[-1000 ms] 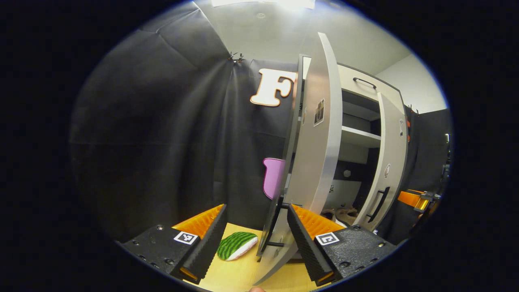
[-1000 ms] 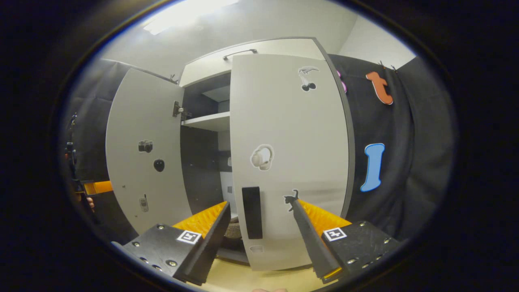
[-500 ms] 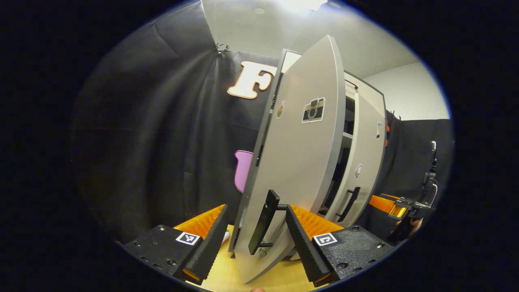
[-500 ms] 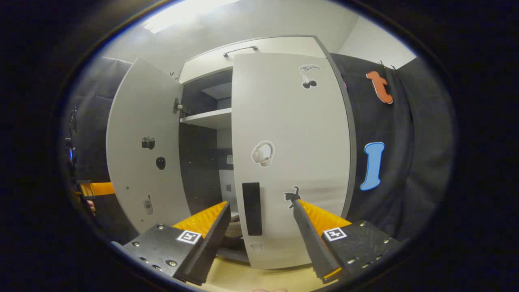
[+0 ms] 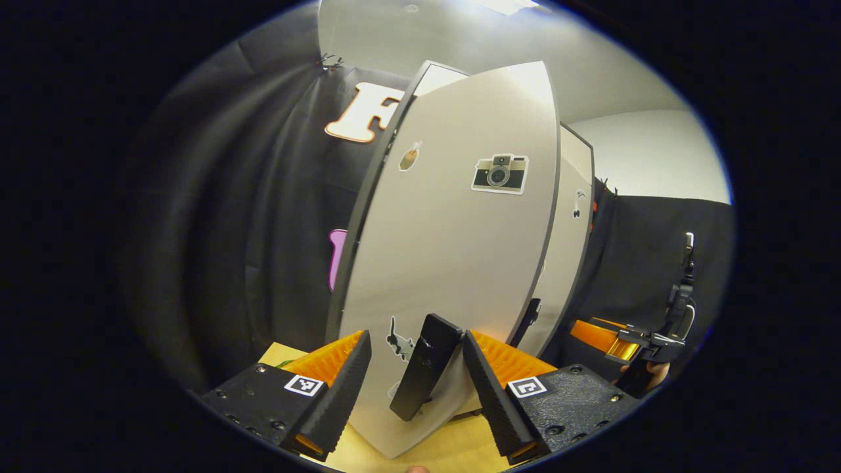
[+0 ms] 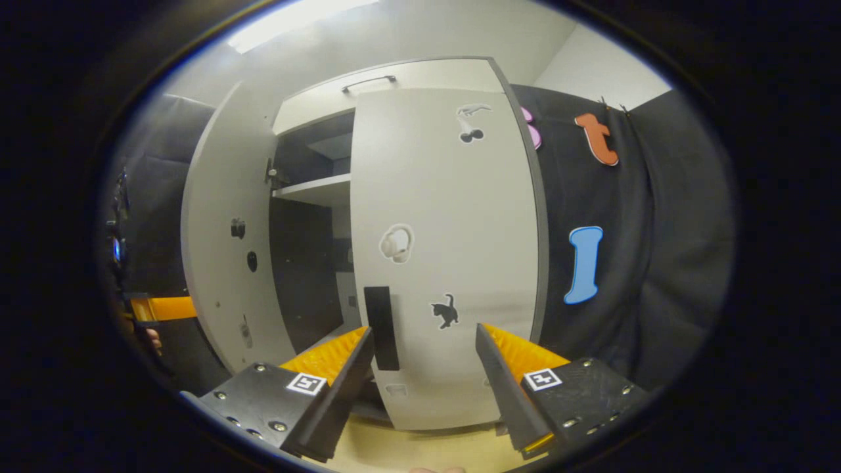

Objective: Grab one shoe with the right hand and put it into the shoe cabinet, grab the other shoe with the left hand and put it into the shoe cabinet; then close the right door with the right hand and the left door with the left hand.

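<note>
Right now the left tool (image 5: pixel 417 387) stands with its fingers apart, the left door (image 5: pixel 453 263) directly ahead at twelve o'clock and its black handle (image 5: pixel 424 374) between the fingers, not clamped. The right tool (image 6: pixel 424 387) is likewise spread, facing the right door (image 6: pixel 447 263), whose handle (image 6: pixel 381 327) sits at eleven o'clock, just above its left finger (image 6: pixel 341 387). Both doors stand over the counter (image 6: pixel 420 450).

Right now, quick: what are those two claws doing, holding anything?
Left gripper: open, the grey left door's black handle between its fingers, ungripped.
Right gripper: open, empty.
</note>
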Demonstrator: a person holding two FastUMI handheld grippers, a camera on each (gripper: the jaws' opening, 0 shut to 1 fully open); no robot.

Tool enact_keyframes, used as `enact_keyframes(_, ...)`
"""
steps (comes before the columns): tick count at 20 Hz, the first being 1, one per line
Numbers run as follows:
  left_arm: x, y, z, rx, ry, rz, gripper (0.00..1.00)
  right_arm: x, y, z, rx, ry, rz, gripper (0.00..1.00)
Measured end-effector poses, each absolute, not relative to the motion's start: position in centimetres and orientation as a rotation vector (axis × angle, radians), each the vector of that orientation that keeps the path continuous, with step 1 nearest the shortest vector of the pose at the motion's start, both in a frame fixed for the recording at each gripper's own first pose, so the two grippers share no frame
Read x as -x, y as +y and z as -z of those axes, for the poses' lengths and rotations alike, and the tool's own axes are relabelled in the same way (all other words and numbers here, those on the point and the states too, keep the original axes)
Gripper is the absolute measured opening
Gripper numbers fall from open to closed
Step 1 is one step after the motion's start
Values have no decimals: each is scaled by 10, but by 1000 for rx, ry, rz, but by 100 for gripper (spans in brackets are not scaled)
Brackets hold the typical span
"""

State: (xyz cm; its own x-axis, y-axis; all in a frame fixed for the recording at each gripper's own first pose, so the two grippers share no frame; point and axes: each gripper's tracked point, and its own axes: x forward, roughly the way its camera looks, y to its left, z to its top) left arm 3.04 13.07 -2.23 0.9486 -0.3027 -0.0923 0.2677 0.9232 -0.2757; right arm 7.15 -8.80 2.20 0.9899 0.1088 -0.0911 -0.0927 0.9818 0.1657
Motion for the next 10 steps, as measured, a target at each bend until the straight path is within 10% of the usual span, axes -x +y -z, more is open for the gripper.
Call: enact_keyframes(10, -71, 67, 29, 210, 150, 426, 91, -45, -127, -15, -190, 111, -4, 94)
